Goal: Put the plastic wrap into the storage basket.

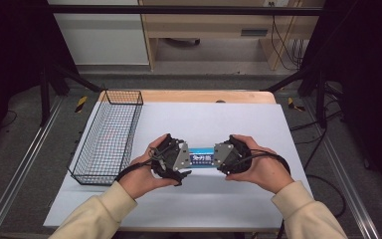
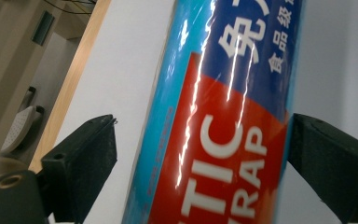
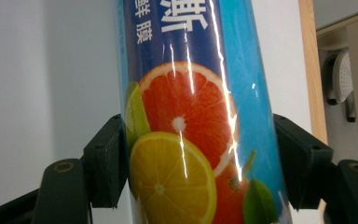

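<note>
High view: one wrap roll (image 1: 202,159), two grippers

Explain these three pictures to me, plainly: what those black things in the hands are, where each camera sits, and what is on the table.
A person sits at a table covered by a white sheet and holds a two-jaw tool in each hand: the left gripper and the right gripper. The high view comes from a fixed camera above, looking down. The other two come from cameras riding on each gripper, looking along its black jaws. Between the grippers lies a blue roll of plastic wrap, each gripper at one end. In the left gripper view one jaw meets the roll while a gap shows at the other; in the right gripper view both jaws press its sides. An empty wire basket stands to the left.
</note>
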Motion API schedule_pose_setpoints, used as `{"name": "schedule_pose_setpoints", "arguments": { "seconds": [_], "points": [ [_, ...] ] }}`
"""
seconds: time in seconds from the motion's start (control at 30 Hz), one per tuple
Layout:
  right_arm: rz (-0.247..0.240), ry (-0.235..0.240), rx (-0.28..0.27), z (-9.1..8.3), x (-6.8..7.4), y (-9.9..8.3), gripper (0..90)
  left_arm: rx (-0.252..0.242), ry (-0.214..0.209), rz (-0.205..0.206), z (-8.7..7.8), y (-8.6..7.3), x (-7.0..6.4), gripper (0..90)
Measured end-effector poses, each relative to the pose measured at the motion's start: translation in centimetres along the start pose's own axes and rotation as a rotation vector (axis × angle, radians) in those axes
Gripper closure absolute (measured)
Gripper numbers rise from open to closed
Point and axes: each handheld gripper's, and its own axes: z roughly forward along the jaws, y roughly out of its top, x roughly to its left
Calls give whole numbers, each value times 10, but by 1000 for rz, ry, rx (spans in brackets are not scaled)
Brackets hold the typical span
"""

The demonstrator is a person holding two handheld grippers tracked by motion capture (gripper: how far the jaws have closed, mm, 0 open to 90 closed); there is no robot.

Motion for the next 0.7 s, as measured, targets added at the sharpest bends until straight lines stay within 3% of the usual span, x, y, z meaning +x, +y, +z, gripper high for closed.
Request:
{"name": "schedule_pose_setpoints", "arguments": {
  "seconds": [0.17, 0.43, 0.57, 0.7],
  "points": [
    [-31, 1, 3, -5, 1, 7, 294, 45, 1, 35, 3, 5, 1, 132],
    [-49, -7, 13, -8, 1, 13, 294, 78, -6, 56, 3, 5, 0, 214],
    [-58, -11, 16, -8, 1, 16, 296, 94, -18, 49, 2, 5, 0, 281],
    [-54, -2, 10, -7, 0, 15, 296, 95, -1, 52, 1, 5, -2, 287]
  ]
}}
